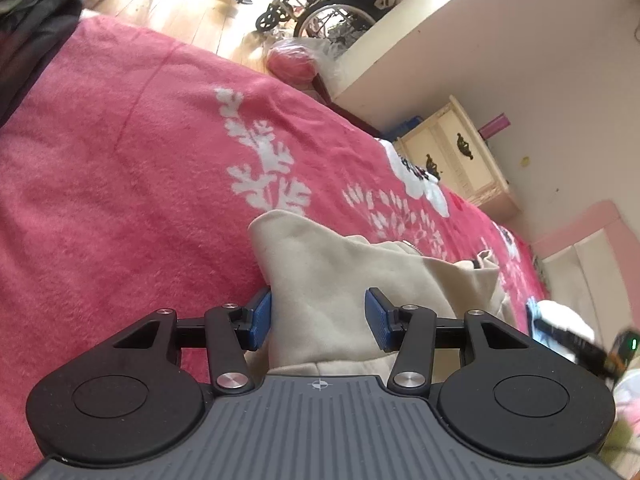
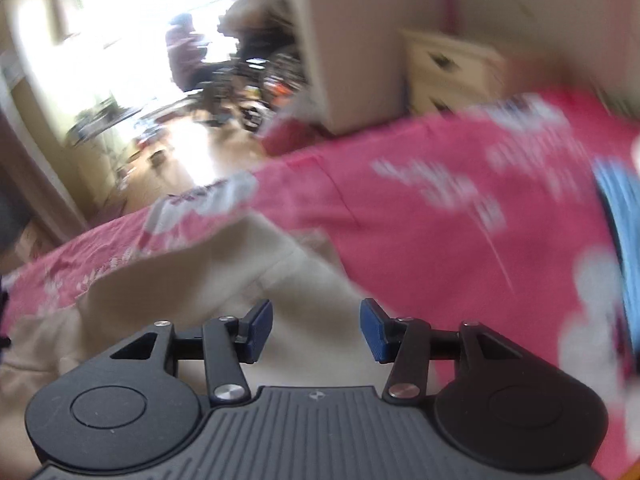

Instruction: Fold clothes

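Beige garment [image 1: 332, 280] lies on pink blanket [image 1: 120, 160]; both grippers' jaws gape, holding nothing.

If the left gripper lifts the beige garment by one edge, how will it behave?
The beige garment already lies in soft folds, so it will probably droop. It looks thick, fleecy, perhaps not slippery. The open left gripper would likely lift one layer only.

Soft matt cream fleece on the garment [image 1: 332, 280], smooth and thick; fuzzy, napped pink cloth with white flower print on the blanket [image 1: 120, 168] beneath. Matt black plastic with bright metal rivets on the left gripper [image 1: 318, 316], ribbed blue rubbery pads [image 1: 376, 314]. Glossy pale wood on the floor [image 1: 192, 12], cream-painted wood with dark metal handles on the nightstand [image 1: 452, 156].
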